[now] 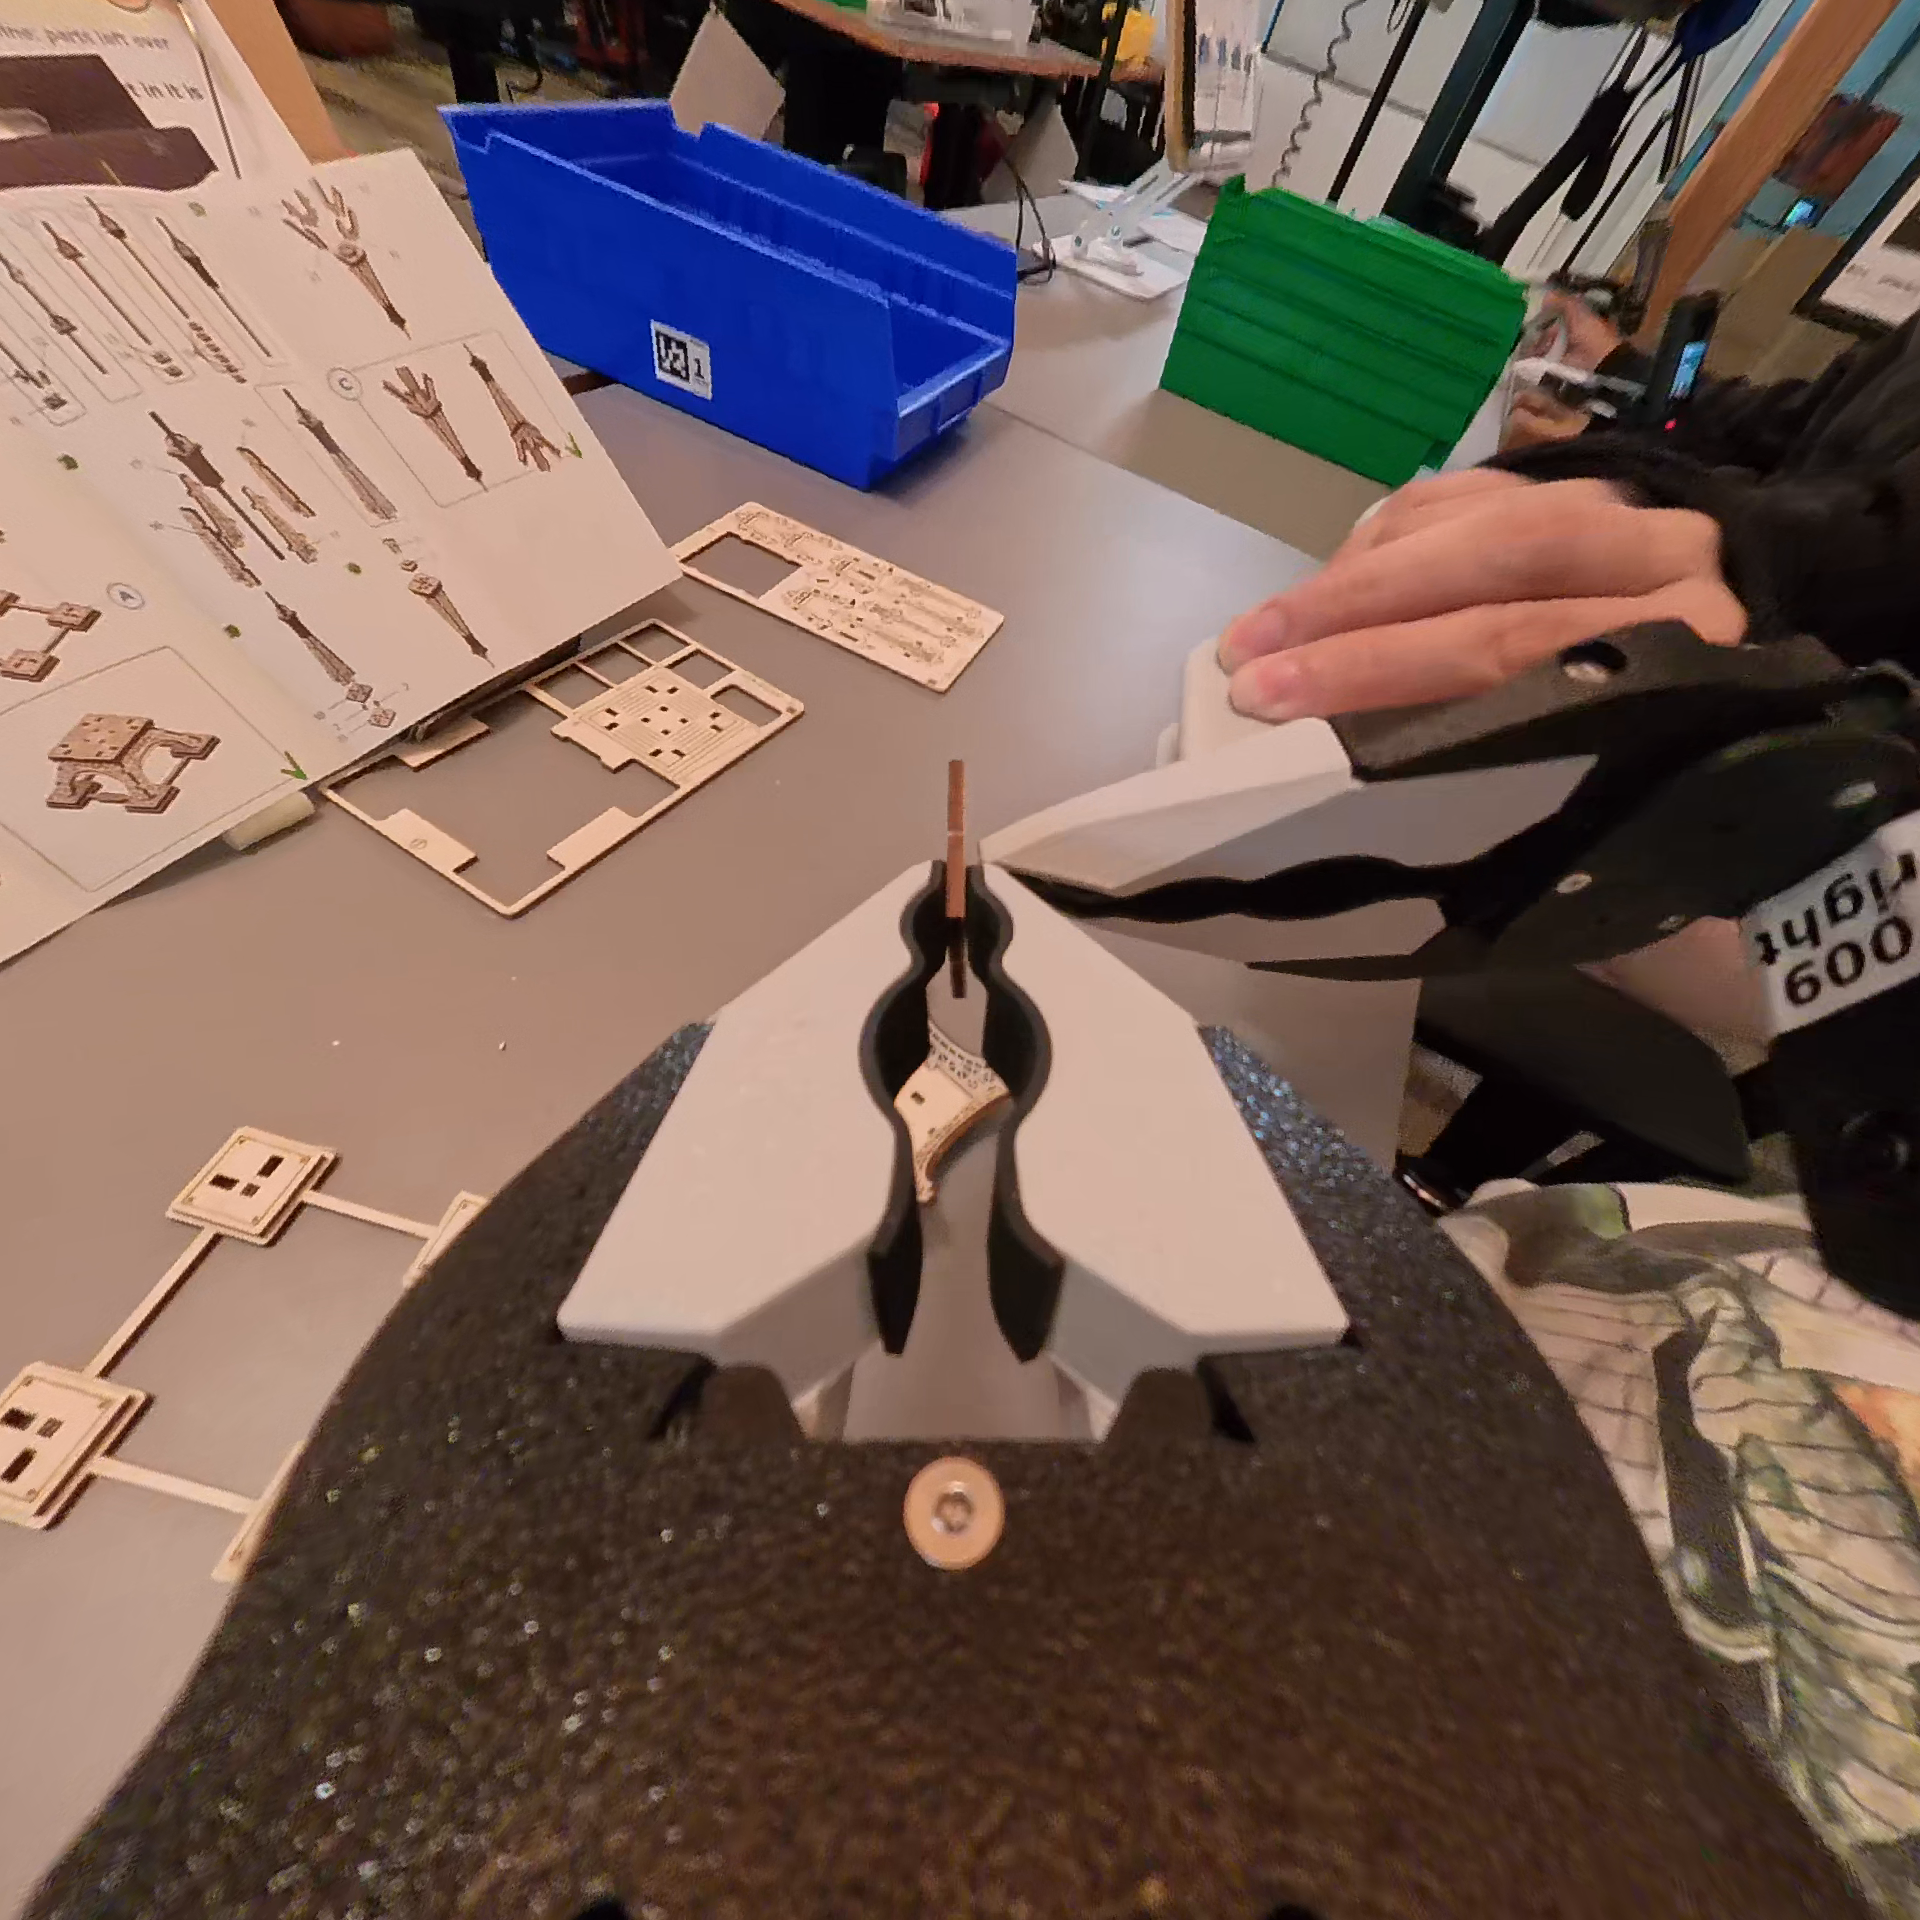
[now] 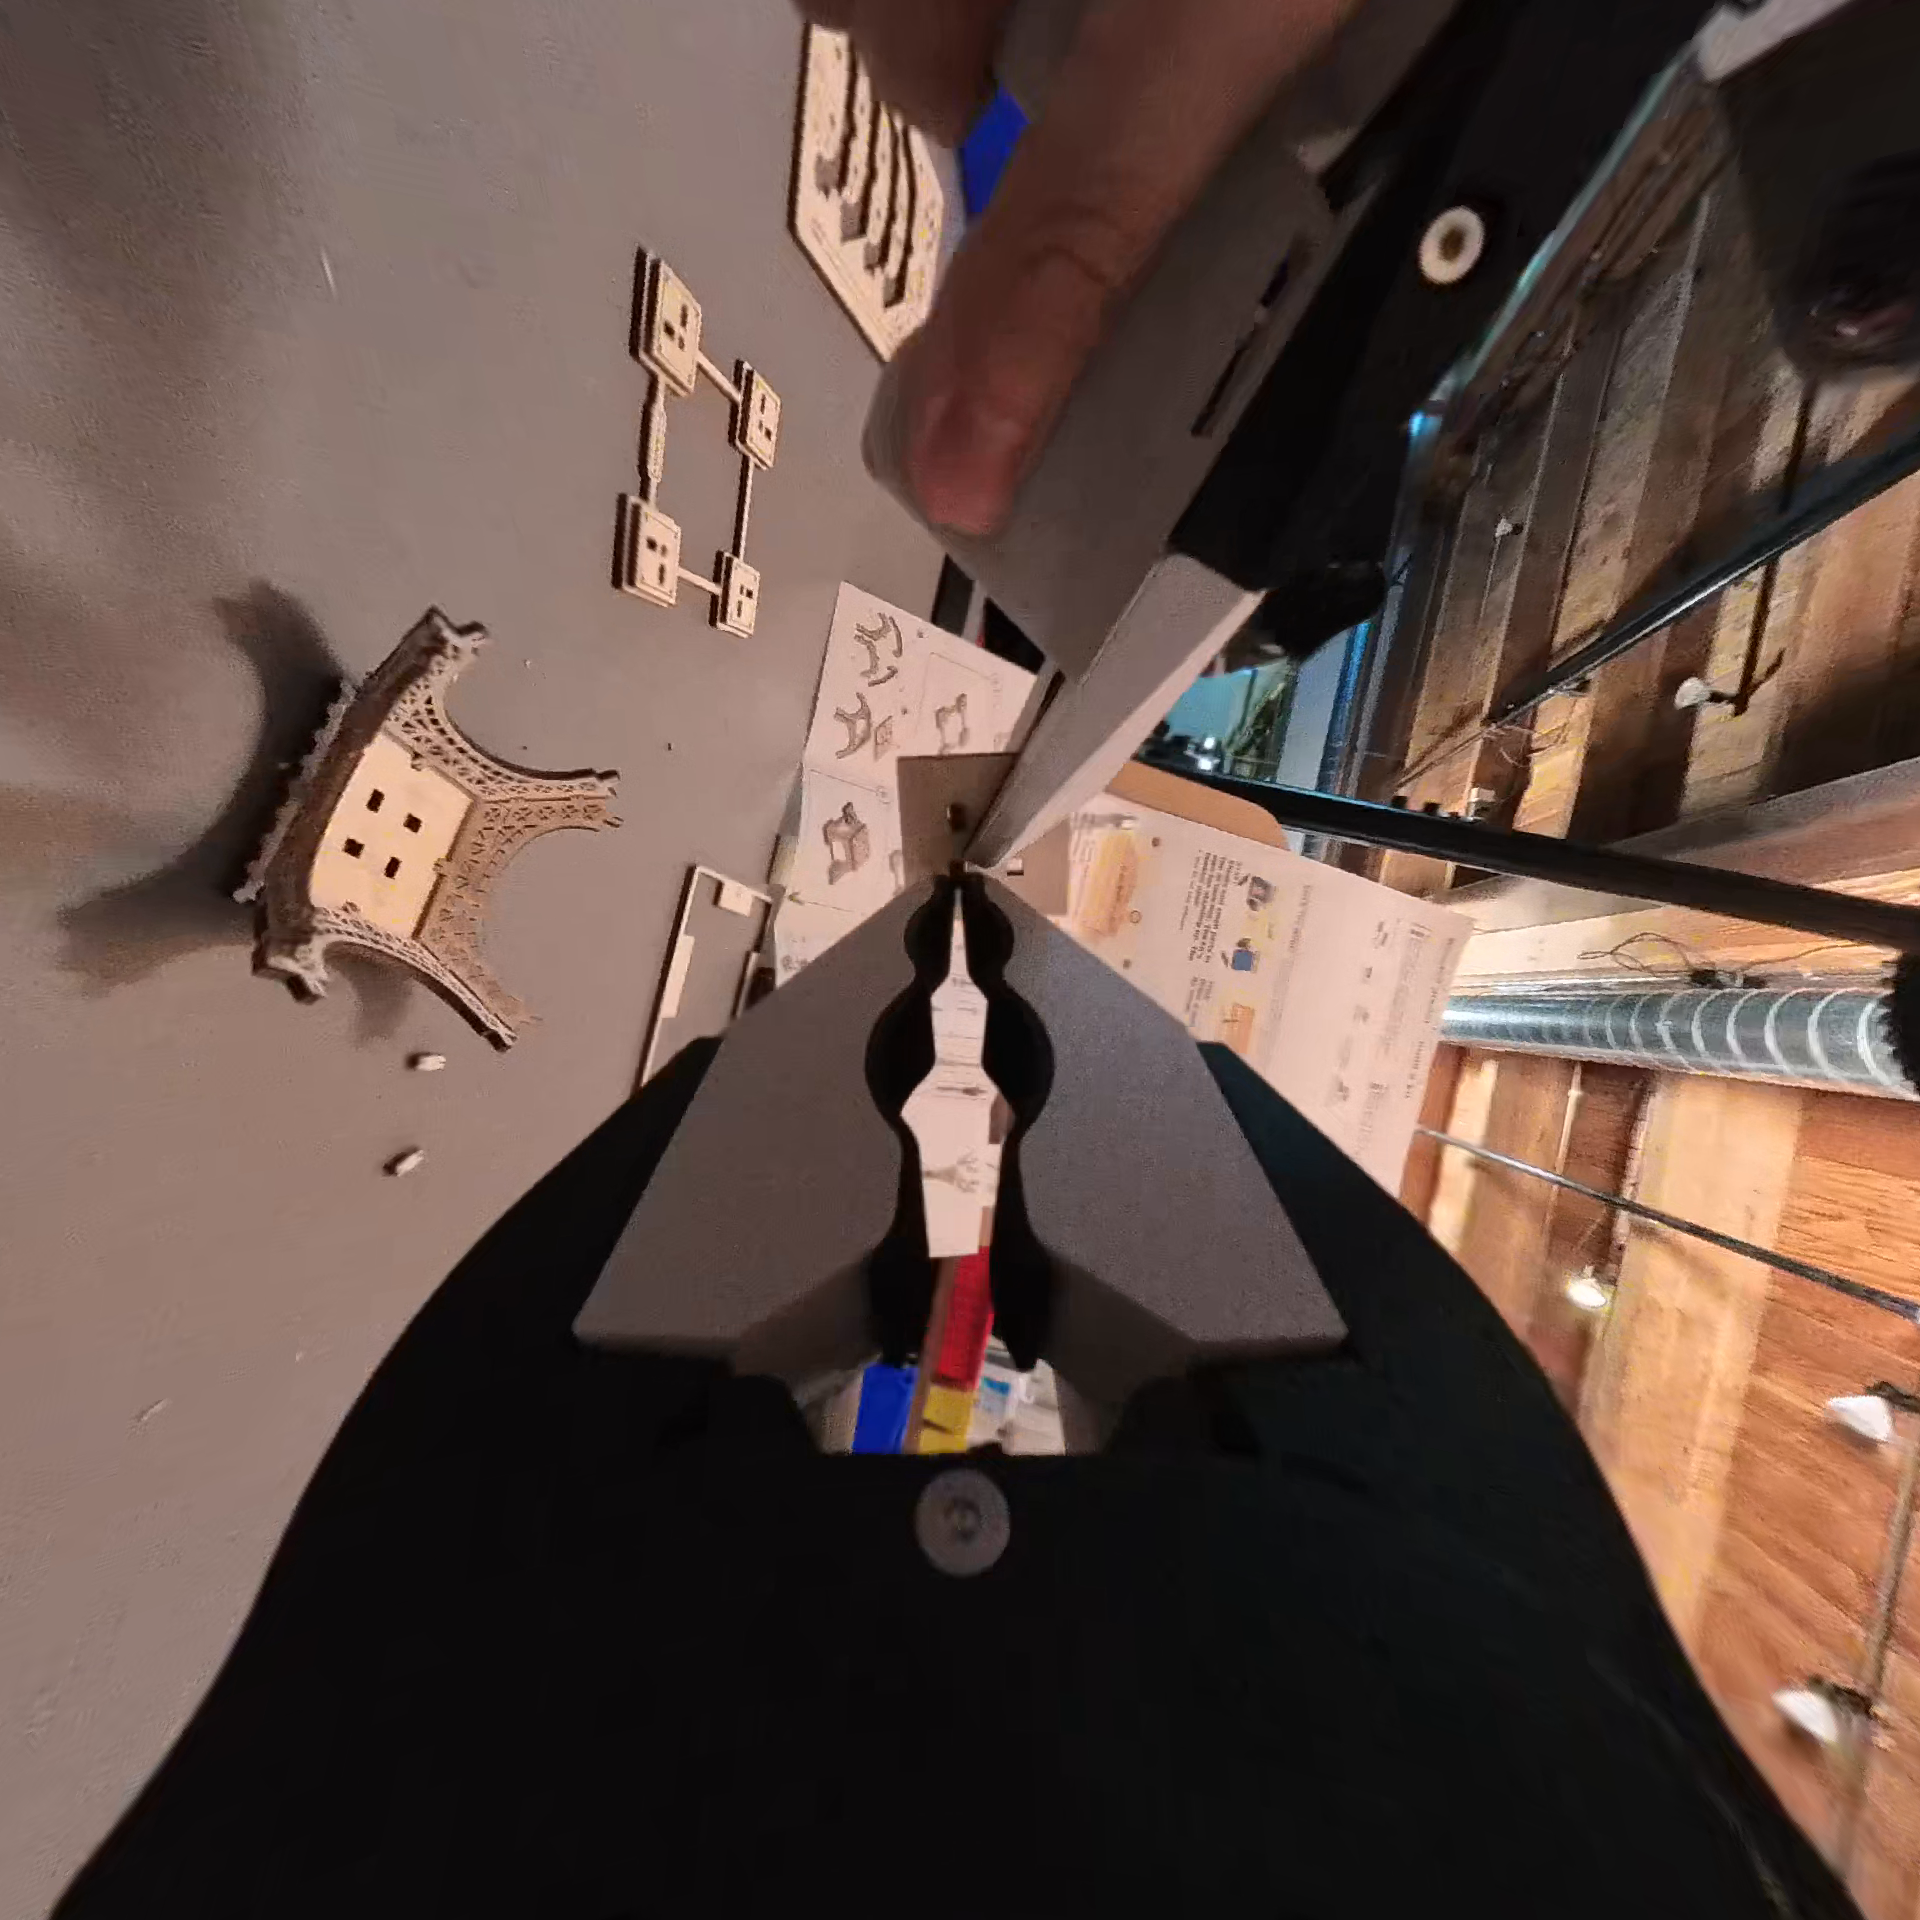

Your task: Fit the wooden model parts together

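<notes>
Left wrist view: left gripper (image 1: pixel 957 883) reaches forward over a grey table (image 1: pixel 260 987), its claw pinching a thin wooden piece (image 1: pixel 956 883) edge-on, so the piece stands upright past the tips.
Second part: a small pale curved wooden part (image 1: pixel 951 1117) shows between the fingers, nearer the camera; whether it is held or lies below, I cannot tell.
Right gripper (image 1: pixel 997 847): comes in from the right, its tip just beside the upright piece, likely to meet it for fitting.
Right wrist view: right gripper's (image 2: pixel 958 883) fingers are pressed together; whether something tiny sits between the tips, I cannot tell.
Hand (image 1: pixel 1455 592): rests on the right gripper's grey body, steadying it.
Model base (image 2: pixel 405 831): an arched lattice assembly lies on the table at left, well apart from both grippers.
Far left: instruction sheets (image 1: pixel 260 468) propped where they can be read, with emptied wooden frames (image 1: pixel 582 748) beside them.
Far side: blue bin (image 1: pixel 748 281) and green bin (image 1: pixel 1340 322).
</notes>
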Tool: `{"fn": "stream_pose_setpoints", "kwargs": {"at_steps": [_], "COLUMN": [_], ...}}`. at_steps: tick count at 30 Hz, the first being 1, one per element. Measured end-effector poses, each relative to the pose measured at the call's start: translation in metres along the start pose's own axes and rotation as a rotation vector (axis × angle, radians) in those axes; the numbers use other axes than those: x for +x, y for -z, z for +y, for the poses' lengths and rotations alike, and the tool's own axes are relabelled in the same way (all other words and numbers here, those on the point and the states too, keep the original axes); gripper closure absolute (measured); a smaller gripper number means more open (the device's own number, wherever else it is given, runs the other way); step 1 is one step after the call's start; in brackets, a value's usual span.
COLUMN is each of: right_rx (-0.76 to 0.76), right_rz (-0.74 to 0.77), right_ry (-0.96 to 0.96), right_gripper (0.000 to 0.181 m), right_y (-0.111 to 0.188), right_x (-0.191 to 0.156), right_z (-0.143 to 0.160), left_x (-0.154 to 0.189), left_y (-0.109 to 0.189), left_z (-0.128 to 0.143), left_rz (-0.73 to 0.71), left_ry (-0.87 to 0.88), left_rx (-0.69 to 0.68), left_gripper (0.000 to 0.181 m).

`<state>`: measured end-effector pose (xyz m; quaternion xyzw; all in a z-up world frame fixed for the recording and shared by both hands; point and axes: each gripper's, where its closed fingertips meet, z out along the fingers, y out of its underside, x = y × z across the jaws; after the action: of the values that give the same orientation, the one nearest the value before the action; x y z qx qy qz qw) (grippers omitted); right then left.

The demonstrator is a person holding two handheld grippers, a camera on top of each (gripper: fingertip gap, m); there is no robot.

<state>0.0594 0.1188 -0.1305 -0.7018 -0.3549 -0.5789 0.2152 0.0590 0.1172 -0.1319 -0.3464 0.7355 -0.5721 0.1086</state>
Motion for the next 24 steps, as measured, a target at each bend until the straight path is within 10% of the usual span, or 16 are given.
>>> {"fn": "stream_pose_setpoints", "kwargs": {"at_steps": [4, 9, 24], "right_rx": [0.055, -0.016, 0.063], "right_rz": [-0.03, 0.049, -0.118], "right_ry": [-0.231, 0.076, -0.042], "right_gripper": [0.181, 0.181, 0.18], "right_y": [0.002, -0.001, 0.004], "right_x": [0.01, 0.006, -0.005], "right_z": [0.003, 0.0, 0.006], "left_x": [0.002, -0.002, 0.003], "left_y": [0.003, 0.003, -0.008], "left_z": [-0.008, -0.005, 0.003], "left_rz": [-0.001, -0.011, 0.016], "left_ry": [0.006, 0.002, 0.002], "left_rx": [0.033, 0.025, -0.005], "left_gripper": [0.18, 0.18, 0.18]}}
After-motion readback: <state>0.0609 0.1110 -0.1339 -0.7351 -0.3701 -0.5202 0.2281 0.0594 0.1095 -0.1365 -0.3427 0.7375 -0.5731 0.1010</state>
